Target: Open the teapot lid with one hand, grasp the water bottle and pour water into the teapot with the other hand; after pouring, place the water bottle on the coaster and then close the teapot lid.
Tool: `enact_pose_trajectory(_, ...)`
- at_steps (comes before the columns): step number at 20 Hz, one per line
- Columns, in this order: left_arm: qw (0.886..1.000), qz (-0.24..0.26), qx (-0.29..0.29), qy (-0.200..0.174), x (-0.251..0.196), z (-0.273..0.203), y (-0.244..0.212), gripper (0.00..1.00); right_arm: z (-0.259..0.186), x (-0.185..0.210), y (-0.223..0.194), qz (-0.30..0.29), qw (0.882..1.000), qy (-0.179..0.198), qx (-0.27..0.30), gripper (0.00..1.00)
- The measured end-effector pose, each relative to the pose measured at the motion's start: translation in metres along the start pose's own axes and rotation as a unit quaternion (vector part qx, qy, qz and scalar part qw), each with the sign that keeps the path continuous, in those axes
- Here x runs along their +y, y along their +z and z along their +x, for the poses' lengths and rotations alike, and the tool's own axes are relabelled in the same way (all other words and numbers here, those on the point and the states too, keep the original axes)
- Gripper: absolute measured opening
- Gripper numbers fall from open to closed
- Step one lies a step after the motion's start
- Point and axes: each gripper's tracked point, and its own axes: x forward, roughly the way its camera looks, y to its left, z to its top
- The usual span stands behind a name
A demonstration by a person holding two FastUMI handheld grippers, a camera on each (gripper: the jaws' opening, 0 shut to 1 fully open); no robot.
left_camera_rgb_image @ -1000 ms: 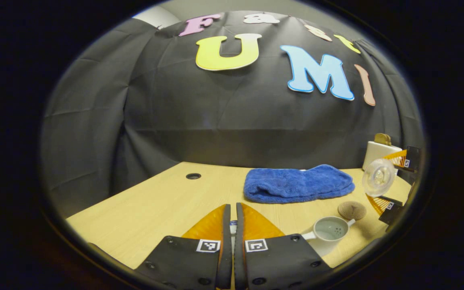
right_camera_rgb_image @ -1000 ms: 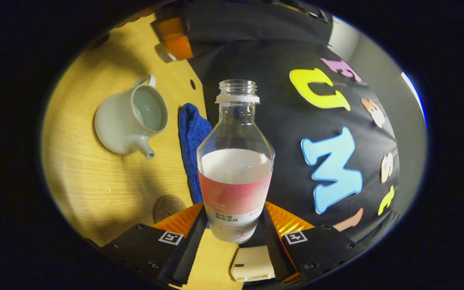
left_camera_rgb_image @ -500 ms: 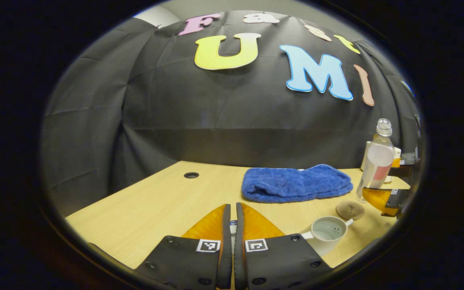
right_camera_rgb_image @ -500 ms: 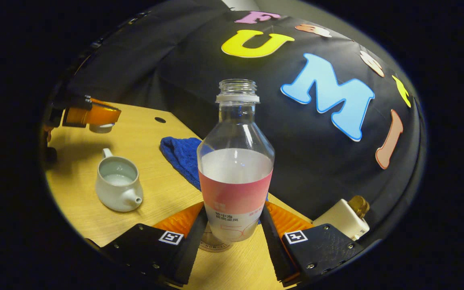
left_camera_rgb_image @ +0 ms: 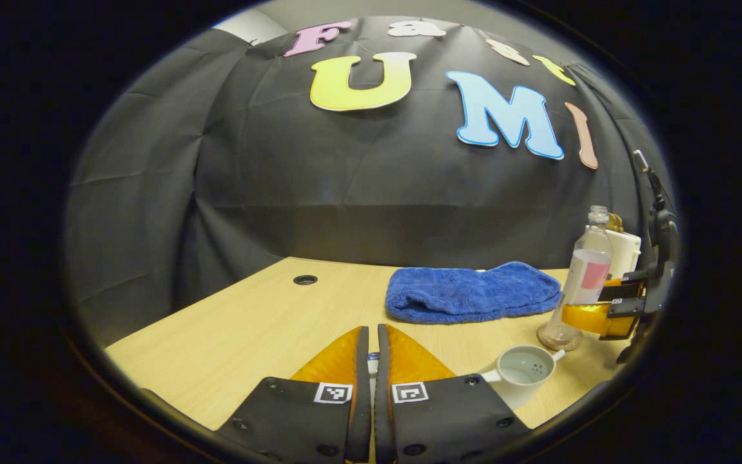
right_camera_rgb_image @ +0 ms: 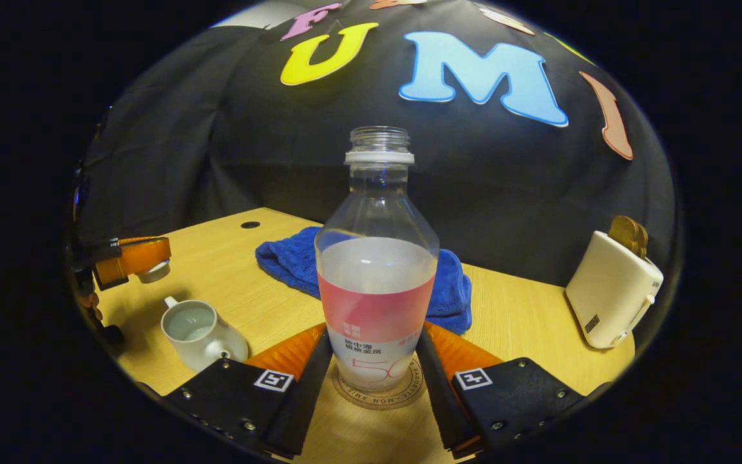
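**Bottle upright on the coaster, teapot uncovered**

In the right gripper view, the right gripper [right_camera_rgb_image: 376,361] has its jaws pinching the lower body of the clear plastic water bottle with a pink label band [right_camera_rgb_image: 376,283], one finger on each side. The bottle stands upright, uncapped and partly filled, and its base sits on the round brown cork coaster [right_camera_rgb_image: 380,396] lying on the light wooden worktop [right_camera_rgb_image: 519,322].

To the left, near the worktop's front edge, stands the small pale ceramic teapot [right_camera_rgb_image: 200,332], its mouth open with liquid visible inside. Above and left of it hangs the left gripper [right_camera_rgb_image: 136,258], its jaws pinching the small white teapot lid [right_camera_rgb_image: 152,272] clear of the pot.

Behind the bottle lies a folded blue terry towel [right_camera_rgb_image: 294,261]. At the right stands a cream-coloured toaster-shaped box [right_camera_rgb_image: 612,290] with something brown poking out of its top.

In the left gripper view, the left gripper [left_camera_rgb_image: 368,361] has its jaws close together with a sliver of the lid between them. The teapot [left_camera_rgb_image: 522,370] sits low to the right, the bottle [left_camera_rgb_image: 583,277] on the coaster [left_camera_rgb_image: 558,338] just beyond it, with the right gripper [left_camera_rgb_image: 596,316] against the bottle. The towel [left_camera_rgb_image: 471,293] lies farther back.
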Motion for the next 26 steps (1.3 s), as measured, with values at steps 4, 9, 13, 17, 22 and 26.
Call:
enact_pose_trajectory(4, 1.000, 0.001, 0.002, 0.000, 0.000, 0.001, -0.001, 0.09, 0.003, -0.006, -0.009, 0.017, 1.000, 0.001, 0.009, 0.76)
enact_pose_trajectory(9, 1.000, 0.002, 0.004, -0.001, -0.001, 0.001, -0.002, 0.08, -0.002, -0.010, -0.014, 0.015, 1.000, -0.005, 0.010, 0.79)
enact_pose_trajectory(13, 1.000, 0.000, 0.000, -0.004, -0.001, -0.001, 0.000, 0.09, -0.013, -0.014, -0.011, 0.022, 1.000, -0.020, -0.007, 0.96)
enact_pose_trajectory(17, 1.000, -0.003, -0.012, -0.018, -0.003, -0.005, 0.008, 0.09, -0.033, -0.020, -0.005, 0.040, 0.998, -0.042, -0.035, 0.96)
enact_pose_trajectory(22, 0.997, 0.006, -0.037, -0.060, -0.034, -0.013, 0.025, 0.08, -0.058, -0.017, -0.006, 0.050, 0.996, -0.053, -0.057, 0.96)
enact_pose_trajectory(26, 0.994, 0.025, -0.048, -0.093, -0.059, -0.019, 0.030, 0.10, -0.068, -0.009, -0.013, 0.068, 0.995, -0.044, -0.060, 0.96)
